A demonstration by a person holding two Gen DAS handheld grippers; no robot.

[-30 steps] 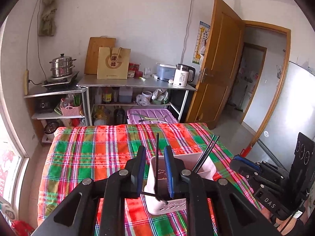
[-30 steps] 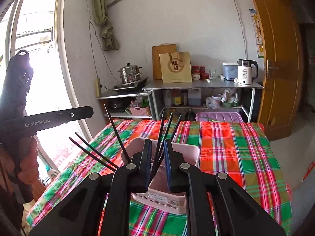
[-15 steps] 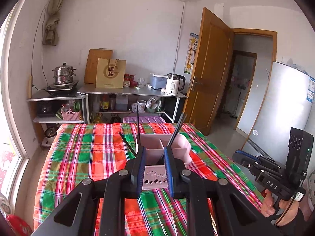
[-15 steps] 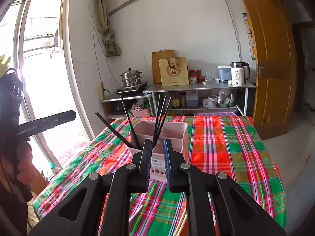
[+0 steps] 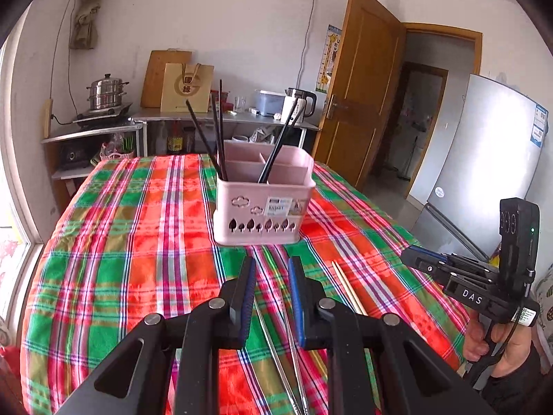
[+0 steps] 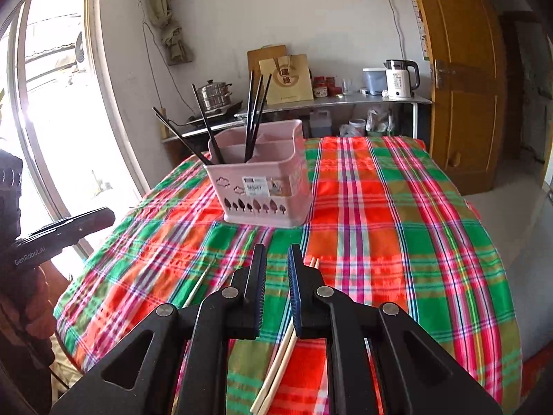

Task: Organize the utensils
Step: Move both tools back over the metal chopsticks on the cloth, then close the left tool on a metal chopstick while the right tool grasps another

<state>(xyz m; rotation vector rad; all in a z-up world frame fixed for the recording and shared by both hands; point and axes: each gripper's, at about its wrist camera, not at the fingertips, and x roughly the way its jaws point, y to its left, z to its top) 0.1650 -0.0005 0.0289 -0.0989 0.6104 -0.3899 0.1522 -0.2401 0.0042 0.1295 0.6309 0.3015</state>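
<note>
The black chopsticks (image 5: 214, 135) already stand in the pink plastic divided utensil basket (image 5: 262, 204), which sits at the centre of the left wrist view, on the red-and-green plaid cloth covering the worktop (image 5: 138, 242). The step in hand looks like fetching the next loose utensils. In the lower centre of the left view, a pair of metal chopsticks (image 5: 287, 356) lies flat on the cloth under the left gripper (image 5: 271, 269), with pale wooden chopsticks (image 5: 347, 288) just to their right. The left fingers are slightly apart and hold nothing. In the right wrist view, the right gripper (image 6: 276, 259) hovers at lower centre over another pale wooden pair (image 6: 276, 370); its fingers are also slightly apart and empty. Next, one gripper likely needs to drop low, straddle a thin pair lengthwise and close, which is tricky since they lie flush against soft cloth.
</note>
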